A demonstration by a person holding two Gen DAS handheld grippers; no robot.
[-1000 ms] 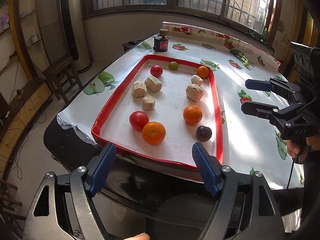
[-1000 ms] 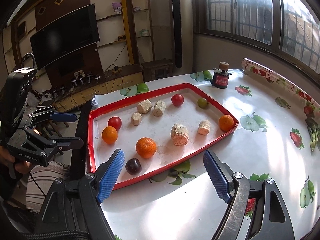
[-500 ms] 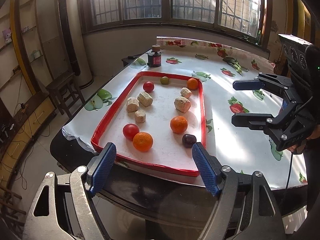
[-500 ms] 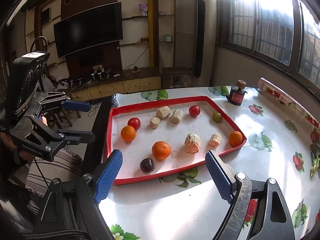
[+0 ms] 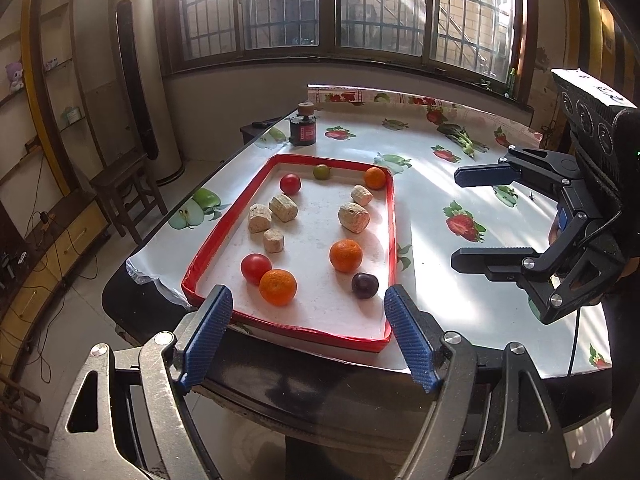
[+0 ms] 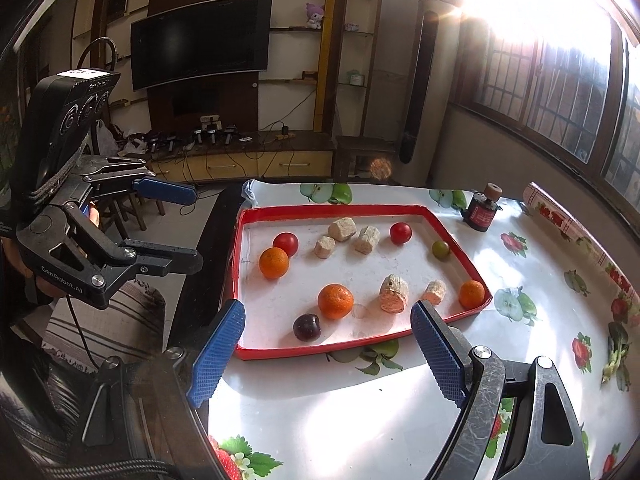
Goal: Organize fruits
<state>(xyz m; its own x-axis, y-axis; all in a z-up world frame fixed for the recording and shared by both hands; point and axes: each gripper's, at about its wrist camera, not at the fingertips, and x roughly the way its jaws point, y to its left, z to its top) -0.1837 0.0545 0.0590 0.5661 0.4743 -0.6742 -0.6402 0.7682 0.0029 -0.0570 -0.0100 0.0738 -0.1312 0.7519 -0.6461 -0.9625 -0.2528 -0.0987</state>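
While both grippers hang with jaws wide apart and nothing between them, the fruit lies ahead of each inside the red tray. The left gripper faces the tray's near short edge from off the table's end; the right gripper faces a long edge from over the tablecloth. Nearest the left are an orange touching a tomato; nearest the right are the plum and a second orange. A third orange, another tomato and a green fruit sit by the far edge. Five beige chunks lie between, the biggest mid-tray. The fruit lies scattered, unsorted by kind; the tray's raised rim is what any reach must clear.
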